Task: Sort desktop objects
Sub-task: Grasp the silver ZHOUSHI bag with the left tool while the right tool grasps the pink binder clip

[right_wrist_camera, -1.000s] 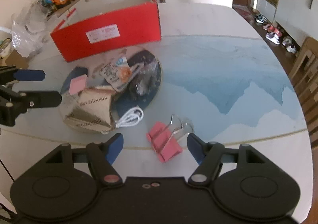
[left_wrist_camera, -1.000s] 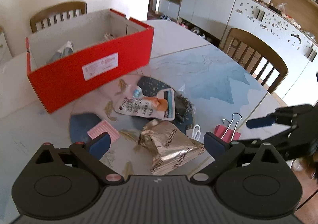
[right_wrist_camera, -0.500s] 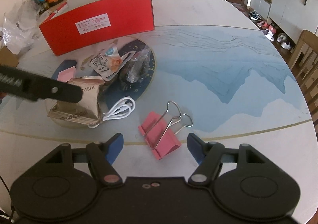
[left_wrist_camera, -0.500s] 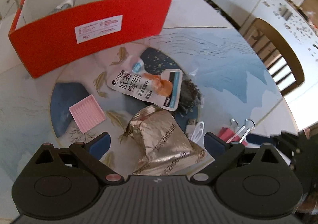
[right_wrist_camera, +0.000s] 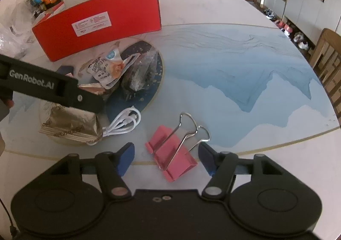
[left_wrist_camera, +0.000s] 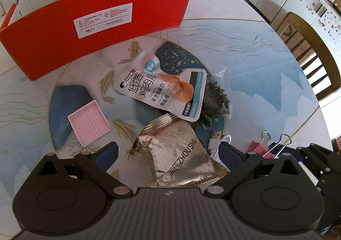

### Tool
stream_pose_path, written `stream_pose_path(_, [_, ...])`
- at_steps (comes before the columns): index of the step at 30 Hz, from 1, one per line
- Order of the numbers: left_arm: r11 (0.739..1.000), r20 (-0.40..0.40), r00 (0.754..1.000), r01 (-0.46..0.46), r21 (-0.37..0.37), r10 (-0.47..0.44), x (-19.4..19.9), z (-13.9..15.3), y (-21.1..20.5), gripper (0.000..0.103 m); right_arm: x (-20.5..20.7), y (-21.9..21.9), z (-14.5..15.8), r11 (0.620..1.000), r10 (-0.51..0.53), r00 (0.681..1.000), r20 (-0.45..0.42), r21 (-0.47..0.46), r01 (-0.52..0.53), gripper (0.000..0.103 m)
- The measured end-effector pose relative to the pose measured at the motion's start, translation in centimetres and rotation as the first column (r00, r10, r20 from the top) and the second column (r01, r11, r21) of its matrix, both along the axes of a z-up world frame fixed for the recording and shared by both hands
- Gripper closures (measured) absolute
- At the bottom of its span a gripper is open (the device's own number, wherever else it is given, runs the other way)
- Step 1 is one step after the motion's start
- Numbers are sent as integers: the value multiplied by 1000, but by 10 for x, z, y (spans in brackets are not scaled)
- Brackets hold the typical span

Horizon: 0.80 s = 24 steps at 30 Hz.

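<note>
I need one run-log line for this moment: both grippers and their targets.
left gripper: open above foil packet | right gripper: jaws closing around pink binder clip, no contact | red box: behind

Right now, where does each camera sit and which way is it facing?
Left wrist: on the left claw, looking steeply down at the silver foil pack between its open fingers, red box beyond; the right claw shows at right.
Right wrist: on the right claw, angled down over the pink binder clip; its jaws are closing, not yet touching the clip; the left claw's finger crosses at left.
Shared: box, foil pack, white cable, clip.
</note>
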State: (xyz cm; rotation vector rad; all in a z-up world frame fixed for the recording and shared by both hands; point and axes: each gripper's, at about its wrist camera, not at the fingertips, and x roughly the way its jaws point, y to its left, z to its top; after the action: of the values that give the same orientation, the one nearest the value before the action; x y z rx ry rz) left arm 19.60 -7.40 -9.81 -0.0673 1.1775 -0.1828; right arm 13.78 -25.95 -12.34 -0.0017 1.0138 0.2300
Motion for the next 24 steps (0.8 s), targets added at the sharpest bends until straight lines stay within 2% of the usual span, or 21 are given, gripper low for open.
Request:
stream_pose_path(10, [1000, 3, 1000, 4, 16, -4, -4, -9, 4, 4, 2, 7, -2, 998, 21, 999, 24, -62, -20, 46])
stream_pose_path(13, [1000, 14, 1000, 16, -4, -16, -8, -7, 4, 15, 1, 7, -1, 998, 20, 999, 29, -63, -18, 51])
stream_pose_path(15, [999, 23, 999, 25, -27, -25, -11, -4, 4, 32, -1, 5, -1, 998, 18, 999, 31, -58, -16, 52])
stream_pose_path(17, [999, 27, 999, 31, -36, -30, -13, -2, 4, 40, -2, 3, -1, 998, 15, 999, 33, -53, -13, 53])
stream_pose_path(24, [998, 27, 1000, 0, -65, 2, -18, -1, 14, 46, -5, 1, 3, 999, 21, 999, 48, -39, -19, 57])
